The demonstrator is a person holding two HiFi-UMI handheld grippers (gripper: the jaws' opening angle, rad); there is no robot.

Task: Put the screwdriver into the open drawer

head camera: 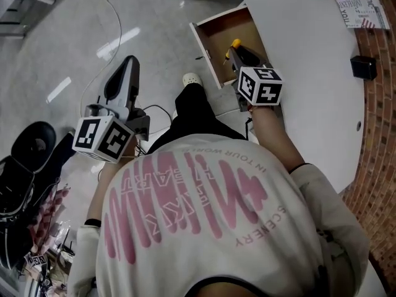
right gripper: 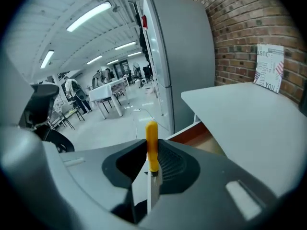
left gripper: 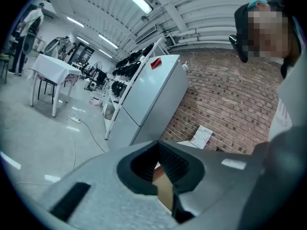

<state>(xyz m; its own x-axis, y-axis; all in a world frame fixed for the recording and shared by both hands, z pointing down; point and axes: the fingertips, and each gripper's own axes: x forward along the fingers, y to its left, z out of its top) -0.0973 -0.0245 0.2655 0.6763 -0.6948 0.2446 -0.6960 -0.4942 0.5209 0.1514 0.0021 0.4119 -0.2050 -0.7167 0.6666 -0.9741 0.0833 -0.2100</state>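
The screwdriver (head camera: pixel 234 45) has a yellow handle, and my right gripper (head camera: pixel 242 53) is shut on it over the open wooden drawer (head camera: pixel 226 26). In the right gripper view the screwdriver (right gripper: pixel 151 143) stands upright between the pads of that gripper (right gripper: pixel 151 176), handle pointing away from the camera. Beyond it the drawer's edge (right gripper: pixel 199 137) shows under the white table (right gripper: pixel 244 109). My left gripper (head camera: pixel 129 64) hangs away to the left over the floor. Nothing is between the jaws of the left gripper (left gripper: pixel 165 186), which sit close together, and a strip of the brown drawer shows past them.
The drawer juts out from the white table (head camera: pixel 309 36), which carries a printed card (head camera: pixel 362 10) and a small black box (head camera: pixel 363 67). A brick wall (head camera: pixel 377 135) runs along the right. A black chair (head camera: pixel 31 147) and a floor cable (head camera: pixel 111 17) are at the left. A grey fridge (right gripper: pixel 182 56) stands behind the table.
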